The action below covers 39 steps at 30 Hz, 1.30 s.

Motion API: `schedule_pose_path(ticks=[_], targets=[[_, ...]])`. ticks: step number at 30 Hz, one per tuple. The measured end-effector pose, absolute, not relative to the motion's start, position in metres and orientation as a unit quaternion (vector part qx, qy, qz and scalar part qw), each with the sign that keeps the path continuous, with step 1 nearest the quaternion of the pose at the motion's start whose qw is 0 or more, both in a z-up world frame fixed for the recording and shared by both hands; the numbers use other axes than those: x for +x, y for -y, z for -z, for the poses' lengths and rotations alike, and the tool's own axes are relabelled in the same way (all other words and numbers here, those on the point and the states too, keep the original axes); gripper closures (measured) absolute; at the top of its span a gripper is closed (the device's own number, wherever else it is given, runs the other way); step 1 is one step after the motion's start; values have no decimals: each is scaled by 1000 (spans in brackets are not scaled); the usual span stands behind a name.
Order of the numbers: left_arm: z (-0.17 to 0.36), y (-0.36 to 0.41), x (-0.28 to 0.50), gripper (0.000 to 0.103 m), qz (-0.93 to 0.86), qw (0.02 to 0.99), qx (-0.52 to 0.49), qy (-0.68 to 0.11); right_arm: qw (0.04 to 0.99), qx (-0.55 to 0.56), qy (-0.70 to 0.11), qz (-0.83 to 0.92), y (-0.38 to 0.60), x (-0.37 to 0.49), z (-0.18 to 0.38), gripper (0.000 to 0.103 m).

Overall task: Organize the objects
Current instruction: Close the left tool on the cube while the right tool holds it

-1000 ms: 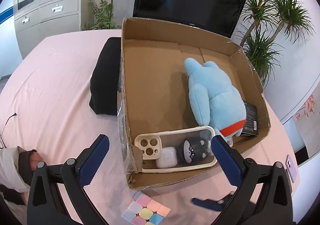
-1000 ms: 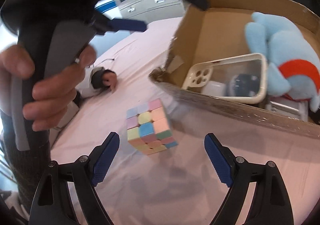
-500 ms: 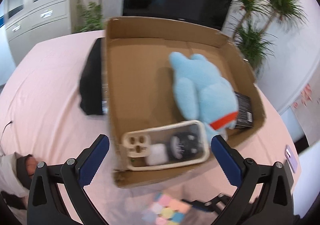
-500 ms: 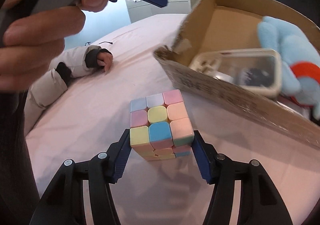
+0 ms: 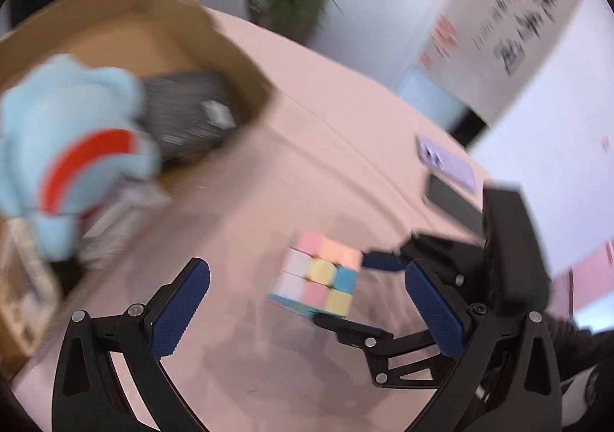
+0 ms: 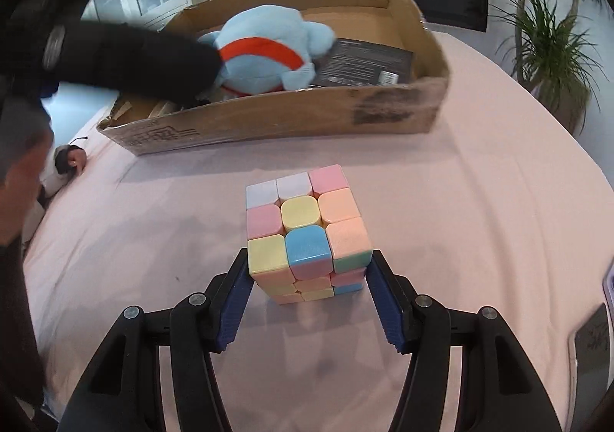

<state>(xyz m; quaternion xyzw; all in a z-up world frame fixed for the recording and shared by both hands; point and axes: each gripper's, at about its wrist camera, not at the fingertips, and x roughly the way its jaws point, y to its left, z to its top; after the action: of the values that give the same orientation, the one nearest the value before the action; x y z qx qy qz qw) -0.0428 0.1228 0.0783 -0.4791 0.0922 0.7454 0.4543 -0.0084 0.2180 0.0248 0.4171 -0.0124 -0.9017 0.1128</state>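
- Taking the cardboard box (image 6: pixel 245 117) as my landmark and going left to right: the blue plush toy (image 6: pixel 268 48) is lying inside it toward the left, and a dark flat packet (image 6: pixel 364 63) is lying inside toward the right, partly under the toy.
- I am holding my left tongs (image 5: pixel 307 305) over the pink tablecloth (image 6: pixel 479 163) in front of the box, with the fingers standing wide apart and nothing between them; that view is badly blurred.
- I am clamping my right tongs (image 6: pixel 309 293) on the pastel puzzle cube (image 6: pixel 307 232), which is in front of the box's near wall, at or just above the cloth; I cannot tell which.
- The pads are pressing only on the cube's lower near corner, so I judge that it could twist out or drop as I am carrying it over the wall.
- The cube's layers could also turn under the squeeze, loosening my hold.
- The two tongs are working very near each other by the cube, so I am risking a knock between them.
- To the right of the box, two phones (image 5: pixel 445 163) are lying near the cloth's edge, where a wide swing could catch them.
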Motion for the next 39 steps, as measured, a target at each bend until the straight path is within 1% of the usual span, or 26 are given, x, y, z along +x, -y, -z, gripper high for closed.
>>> schedule_pose_path(ticks=[4,6,14,23,26,27,29,31,32,33,34,35,39], targets=[[-56,-148,-30,1,-720,464,-497,-137,121,432,33,893,-239,-3,-20,39],[-49,-154,-25,1,-715,466,-497,-157,124,430,33,894,-244,1,-19,38],[-29,-153,-38,1,-718,430,-524,-160,134,431,-12,892,-225,2,-5,36],[-27,-152,-41,1,-728,427,-510,-166,132,425,-40,895,-215,-5,0,36],[-25,-150,-43,6,-731,420,-510,-171,126,416,-49,899,-210,-6,0,35],[-25,-149,-43,11,-731,420,-510,-172,126,414,-51,900,-210,-6,0,35],[-26,-149,-43,16,-726,427,-512,-167,127,410,-49,902,-211,-6,-1,36],[-28,-148,-41,28,-724,434,-509,-168,128,409,-49,902,-210,-6,-1,37],[-28,-148,-40,31,-723,436,-508,-171,127,409,-49,902,-210,-6,-1,40],[-28,-148,-38,37,-720,439,-508,-173,127,409,-49,902,-210,-6,-1,42],[-28,-148,-38,41,-718,442,-508,-176,127,409,-48,902,-210,-6,-1,44],[-28,-148,-37,41,-718,443,-507,-179,127,409,-48,902,-211,-6,-1,45],[-29,-147,-38,41,-717,442,-509,-177,127,409,-48,902,-211,-6,-1,45]])
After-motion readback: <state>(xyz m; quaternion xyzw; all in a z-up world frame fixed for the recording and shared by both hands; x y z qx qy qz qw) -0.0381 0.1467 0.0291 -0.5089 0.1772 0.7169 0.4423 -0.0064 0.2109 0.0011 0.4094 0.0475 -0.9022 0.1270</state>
